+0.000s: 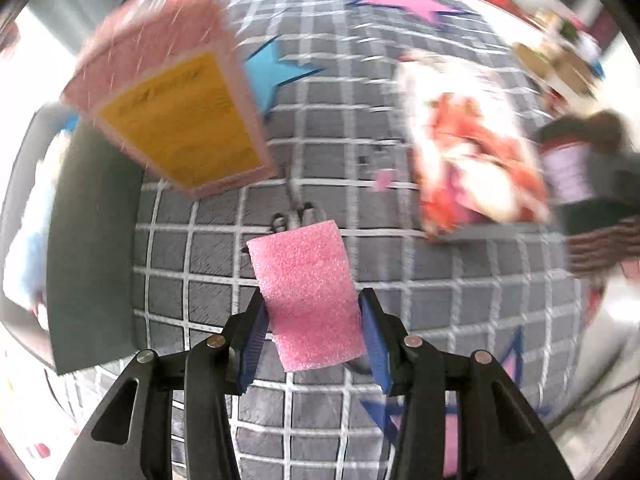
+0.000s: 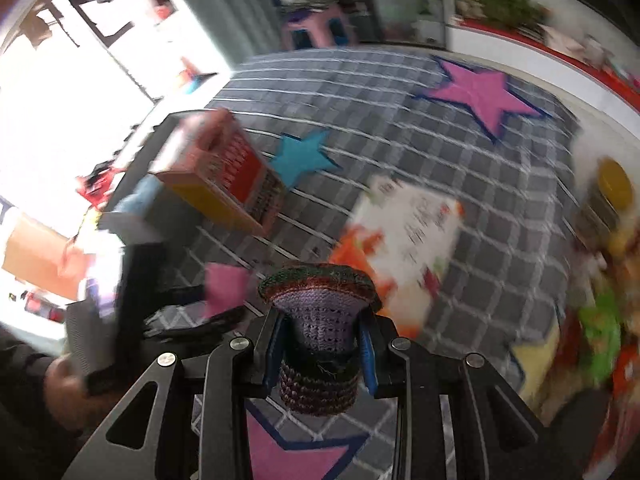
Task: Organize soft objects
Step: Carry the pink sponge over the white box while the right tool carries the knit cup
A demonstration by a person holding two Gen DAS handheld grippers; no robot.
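Two blue pads of the left tool (image 1: 314,334) pinch a grainy pink foam block (image 1: 308,294), held above the grey grid-patterned rug (image 1: 440,280); the yellow label on a pink box (image 1: 176,92) is too blurred to read. Right view: the right tool (image 2: 320,346) is closed around a knitted purple-brown mushroom-shaped piece (image 2: 320,316) above the same rug.

Pink foam pad (image 1: 310,296) (grey-checked rug (image 1: 460,280))

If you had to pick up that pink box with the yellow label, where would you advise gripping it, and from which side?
I would grip the pink box across its two long pink side faces, coming down from above. In the left wrist view it stands tilted on the grey checked rug with its yellow label face showing; those sides look flat and parallel. Both grippers are full, so one must unload first.
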